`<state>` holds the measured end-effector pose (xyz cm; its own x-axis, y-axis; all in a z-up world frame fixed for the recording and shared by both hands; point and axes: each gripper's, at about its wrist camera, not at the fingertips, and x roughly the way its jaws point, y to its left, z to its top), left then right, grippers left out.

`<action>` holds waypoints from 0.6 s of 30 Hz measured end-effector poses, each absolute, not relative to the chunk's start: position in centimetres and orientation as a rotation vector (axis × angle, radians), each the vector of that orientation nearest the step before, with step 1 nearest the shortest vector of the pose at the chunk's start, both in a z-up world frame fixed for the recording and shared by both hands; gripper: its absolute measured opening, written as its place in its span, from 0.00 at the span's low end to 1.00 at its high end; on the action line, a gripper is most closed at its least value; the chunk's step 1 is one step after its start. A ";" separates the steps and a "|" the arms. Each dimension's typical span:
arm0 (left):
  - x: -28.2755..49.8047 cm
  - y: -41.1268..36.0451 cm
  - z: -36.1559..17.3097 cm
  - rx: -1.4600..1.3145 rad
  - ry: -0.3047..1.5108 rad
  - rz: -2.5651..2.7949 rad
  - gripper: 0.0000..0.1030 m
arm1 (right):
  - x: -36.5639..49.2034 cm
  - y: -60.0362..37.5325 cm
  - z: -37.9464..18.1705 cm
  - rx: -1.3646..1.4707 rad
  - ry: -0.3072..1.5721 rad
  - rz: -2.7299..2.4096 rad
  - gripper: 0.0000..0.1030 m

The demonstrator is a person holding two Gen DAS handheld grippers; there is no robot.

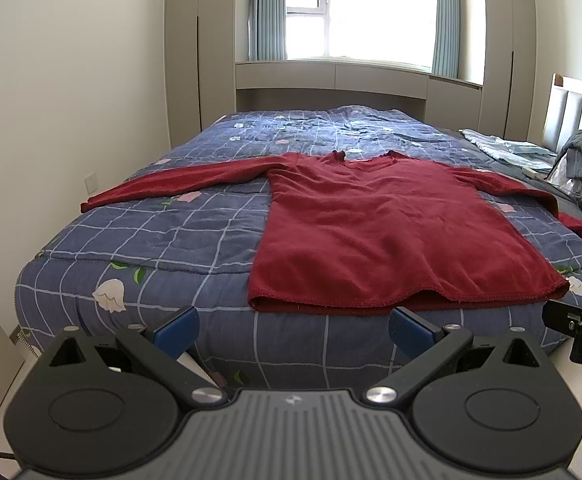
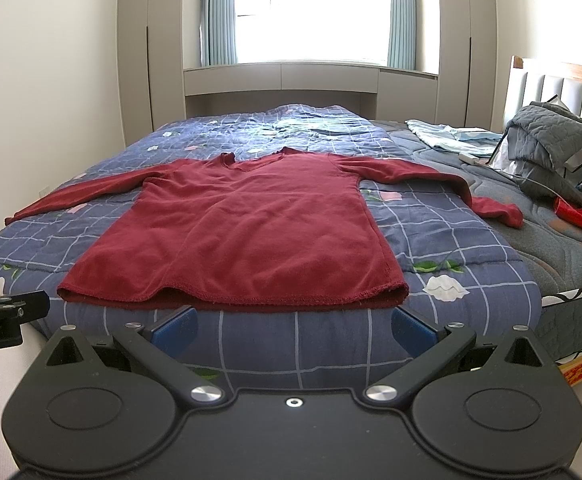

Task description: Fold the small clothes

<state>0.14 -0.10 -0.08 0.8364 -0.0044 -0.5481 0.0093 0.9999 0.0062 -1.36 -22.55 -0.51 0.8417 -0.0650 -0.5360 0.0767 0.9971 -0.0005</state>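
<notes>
- The red sweater (image 1: 375,220) is judged light, soft and limp: it will sag and drape when lifted, and the knit is likely to cling to the quilt (image 1: 163,232) rather than slide.
- Recommended hold points, as a judgement: the two hem corners, or a shoulder seam together with the cuff on the same side, so that each fold line stays straight. A pinch on a single layer would likely pull the front away from the back.
- Appearance: dark red, long-sleeved, with a shallow V neckline at 12 o'clock and a stitched hem at 6 o'clock. The body shows slight ripples near the hem.
- Position: the sweater lies flat, front up, on the blue checked quilt of the bed, its hem near the bed's foot edge. One sleeve extends toward 9 o'clock; the other runs toward 3 o'clock and bends at the cuff.
- The left gripper (image 1: 293,330) hovers short of the hem with its jaws spread wide and empty.
- The right gripper (image 2: 293,328) sits likewise short of the hem, jaws apart, holding nothing.
- No fold is made yet.
</notes>
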 end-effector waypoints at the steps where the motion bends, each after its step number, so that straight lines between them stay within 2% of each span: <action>1: 0.1 0.0 -0.3 0.009 0.583 -0.006 1.00 | -1.4 -22.5 -0.5 0.020 0.567 -0.075 1.00; 12: 1.2 -0.1 -0.5 0.019 0.623 -0.001 1.00 | -0.5 -22.1 -0.2 -0.040 0.607 -0.077 1.00; 18: 5.6 -0.7 0.0 0.059 0.659 0.066 1.00 | 1.3 -22.7 1.0 -0.090 0.600 -0.071 1.00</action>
